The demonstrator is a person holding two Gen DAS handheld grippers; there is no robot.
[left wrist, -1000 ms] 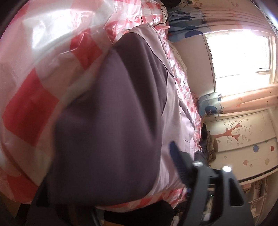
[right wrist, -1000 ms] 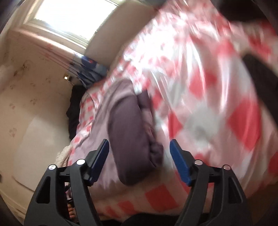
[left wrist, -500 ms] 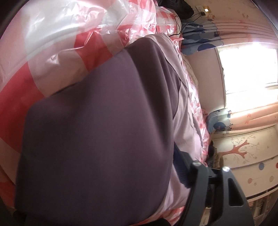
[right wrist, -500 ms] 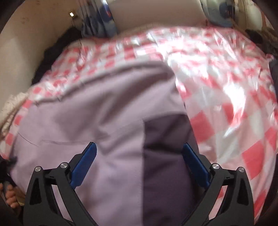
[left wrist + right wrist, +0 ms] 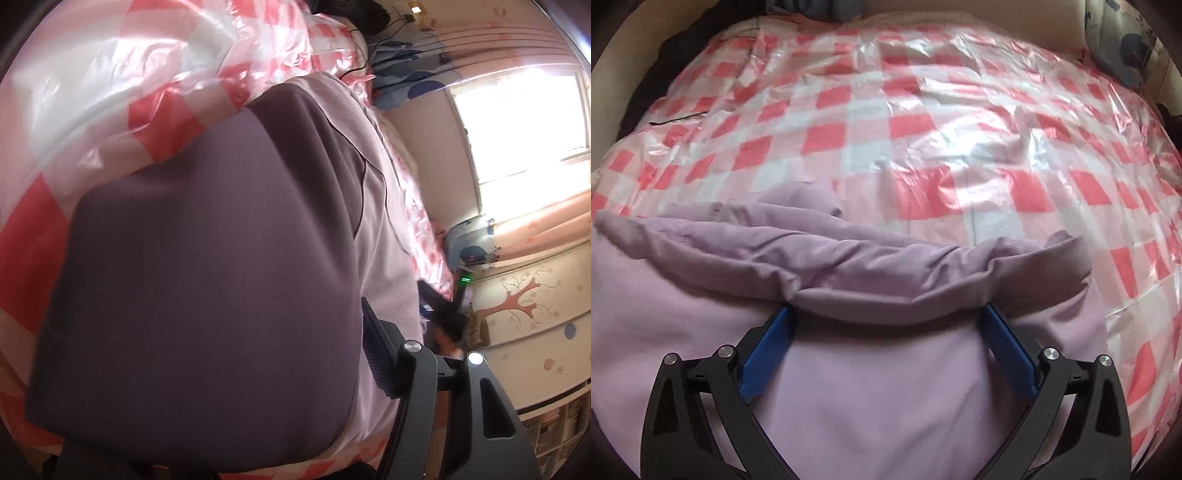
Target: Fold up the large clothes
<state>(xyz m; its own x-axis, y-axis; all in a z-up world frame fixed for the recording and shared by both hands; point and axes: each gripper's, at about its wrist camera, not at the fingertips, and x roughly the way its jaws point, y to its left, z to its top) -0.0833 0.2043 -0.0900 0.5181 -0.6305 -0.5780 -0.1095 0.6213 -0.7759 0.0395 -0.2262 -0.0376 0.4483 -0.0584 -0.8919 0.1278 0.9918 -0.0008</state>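
A large garment lies on the bed, with a dark purple panel [image 5: 207, 277] and a lilac body [image 5: 384, 258]. My left gripper [image 5: 295, 325] is shut on the thick dark purple part. Its right pad [image 5: 376, 354] presses the cloth's edge, and the other finger is hidden under the fabric. In the right wrist view the lilac garment [image 5: 871, 387] fills the lower half. A rolled fold [image 5: 886, 273] of it lies across the tips of my right gripper [image 5: 886, 314]. That gripper is wide open, pointing steeply down, with both blue pads tucked under the fold's near edge.
A glossy red-and-white checked cover [image 5: 923, 110] spreads over the whole bed. A thin black cable [image 5: 676, 119] lies on it at the far left. Blue pillows [image 5: 469, 243], a bright window [image 5: 517, 122] and a tree-painted wall [image 5: 524, 295] are beyond. A blurred dark shape with a green light [image 5: 465, 279] sits past the garment's far end.
My right gripper has swung across the bed from the dark sleeve to the lilac fold and spread its jaws wide. The left gripper has narrowed on the dark cloth and stayed put.
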